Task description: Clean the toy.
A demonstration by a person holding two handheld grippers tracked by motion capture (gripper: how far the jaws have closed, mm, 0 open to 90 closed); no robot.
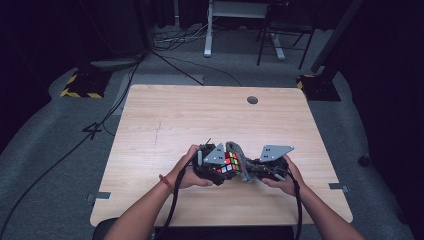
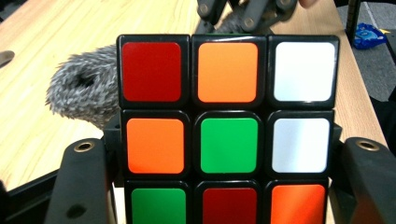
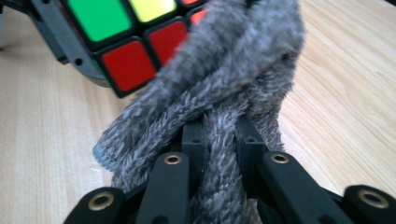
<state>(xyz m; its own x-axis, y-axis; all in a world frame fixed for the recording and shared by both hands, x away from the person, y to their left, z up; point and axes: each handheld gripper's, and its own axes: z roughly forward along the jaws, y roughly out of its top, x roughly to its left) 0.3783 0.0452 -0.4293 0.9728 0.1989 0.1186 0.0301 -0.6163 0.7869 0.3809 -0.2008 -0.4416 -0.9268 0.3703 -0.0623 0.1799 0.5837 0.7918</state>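
Black jaws of the left gripper (image 2: 229,186) are clamped on a puzzle cube (image 2: 228,133), held just above the table (image 1: 165,115) near its front edge. From the cube, the grey fuzzy cloth (image 3: 224,98) lies at about three o'clock in the high view, pinched tight in the right gripper (image 3: 219,140) and pressed against the cube's side. Wiping is judged to turn on that contact, the right hand being nearer the cloth.
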